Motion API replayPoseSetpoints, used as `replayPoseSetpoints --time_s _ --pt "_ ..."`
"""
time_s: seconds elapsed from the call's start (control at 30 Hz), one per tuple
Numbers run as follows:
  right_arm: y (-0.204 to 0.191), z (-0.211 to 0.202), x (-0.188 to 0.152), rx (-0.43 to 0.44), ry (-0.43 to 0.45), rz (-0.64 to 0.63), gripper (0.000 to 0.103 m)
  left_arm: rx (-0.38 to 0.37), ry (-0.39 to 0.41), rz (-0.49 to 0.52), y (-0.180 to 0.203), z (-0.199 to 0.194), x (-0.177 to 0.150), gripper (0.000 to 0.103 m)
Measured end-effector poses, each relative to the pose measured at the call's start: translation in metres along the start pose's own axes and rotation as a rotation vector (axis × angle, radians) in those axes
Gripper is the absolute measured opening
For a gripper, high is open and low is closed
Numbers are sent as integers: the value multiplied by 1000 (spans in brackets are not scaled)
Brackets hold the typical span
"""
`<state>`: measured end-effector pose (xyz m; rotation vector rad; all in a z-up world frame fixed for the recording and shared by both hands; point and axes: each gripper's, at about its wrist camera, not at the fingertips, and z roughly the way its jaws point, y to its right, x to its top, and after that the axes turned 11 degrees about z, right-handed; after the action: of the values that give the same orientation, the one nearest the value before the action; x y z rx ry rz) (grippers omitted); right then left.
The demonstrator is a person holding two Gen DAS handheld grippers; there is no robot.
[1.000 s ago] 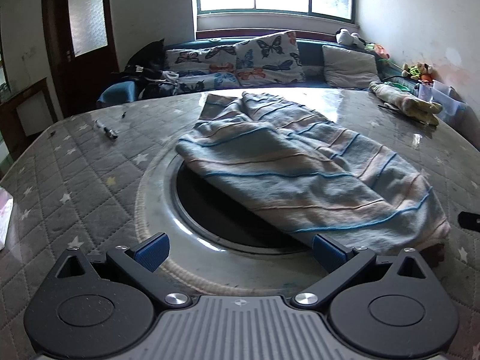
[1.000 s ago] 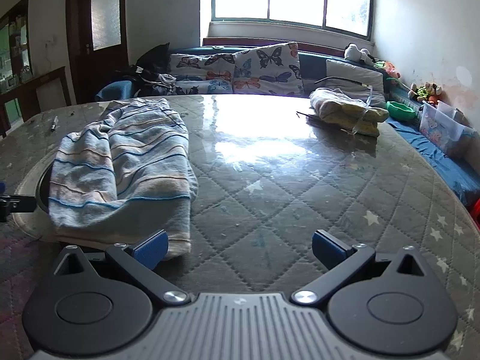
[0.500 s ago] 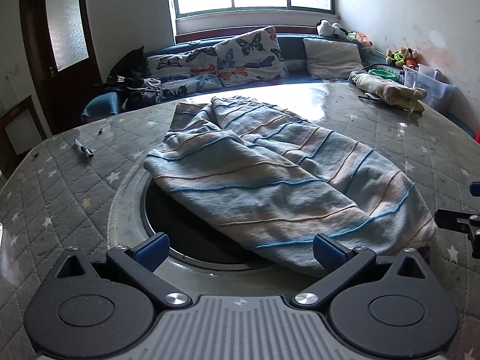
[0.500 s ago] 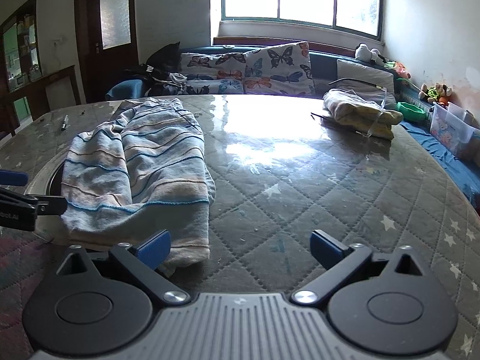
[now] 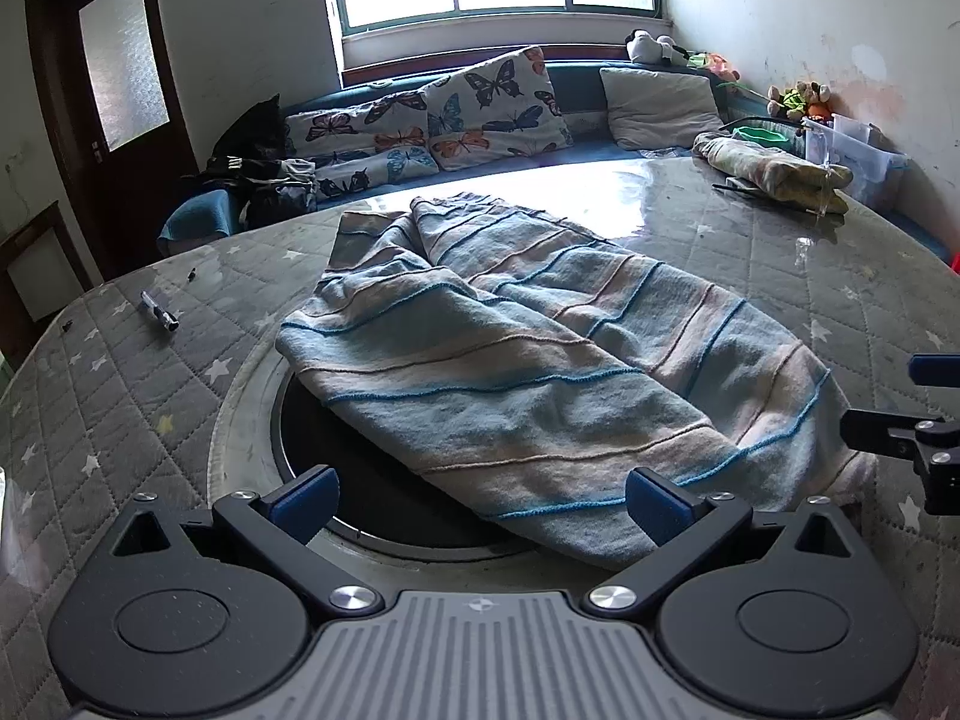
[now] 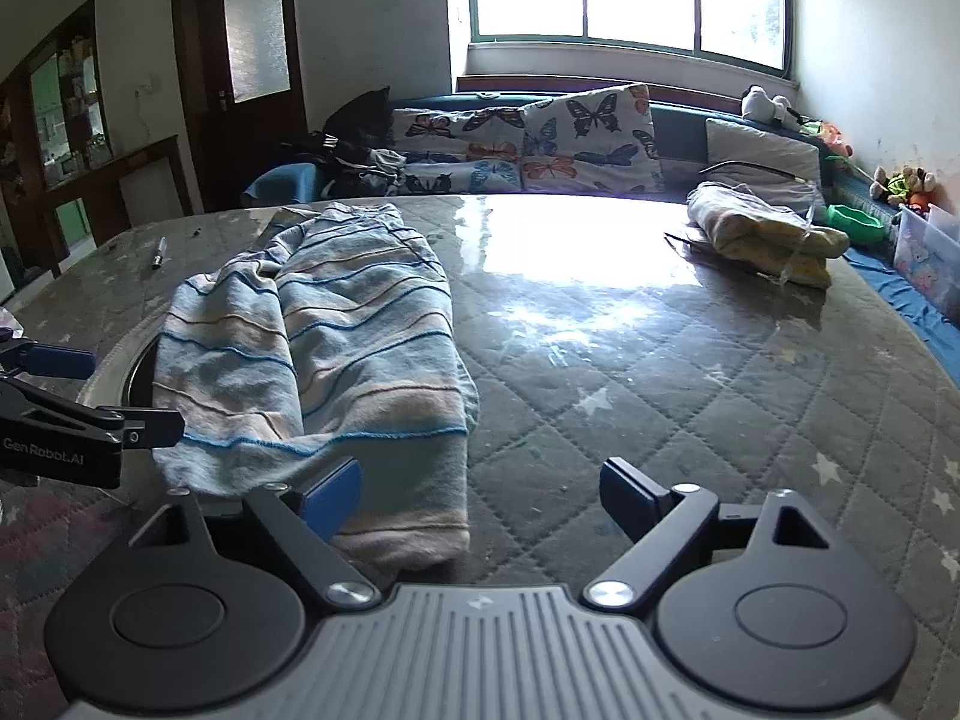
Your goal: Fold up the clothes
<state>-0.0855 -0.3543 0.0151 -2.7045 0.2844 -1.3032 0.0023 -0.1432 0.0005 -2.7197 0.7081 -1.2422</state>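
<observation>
A light blue striped garment (image 5: 528, 360) lies loosely folded on the quilted round table (image 5: 120, 372), partly over a dark round opening (image 5: 360, 480). It also shows in the right wrist view (image 6: 312, 354). My left gripper (image 5: 480, 501) is open and empty, just before the garment's near edge. My right gripper (image 6: 480, 495) is open and empty at the garment's near right corner. The right gripper's fingers (image 5: 888, 438) show at the right edge of the left wrist view. The left gripper's fingers (image 6: 90, 420) show at the left edge of the right wrist view.
A yellowish folded cloth (image 6: 762, 234) lies at the far right of the table. A pen (image 5: 159, 312) lies far left. A sofa with butterfly cushions (image 6: 528, 144) stands behind the table. A storage bin (image 6: 930, 252) and toys are at the right wall.
Both grippers have moved closer to each other and to the garment's near edge. Each now shows further inside the other's view. The garment has not moved.
</observation>
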Motion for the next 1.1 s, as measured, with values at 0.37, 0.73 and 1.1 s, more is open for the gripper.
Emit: replayPoseSetpoints --time_s 0.37,0.73,1.1 --pt "-6 25 11 57 -58 30 73 43 23 -42 -25 -2 8 103" --pt "-7 38 16 154 -79 74 28 72 26 -83 -46 1 10 103" --pt "-75 8 35 269 25 -146 5 -22 83 -139 -65 -13 24 103"
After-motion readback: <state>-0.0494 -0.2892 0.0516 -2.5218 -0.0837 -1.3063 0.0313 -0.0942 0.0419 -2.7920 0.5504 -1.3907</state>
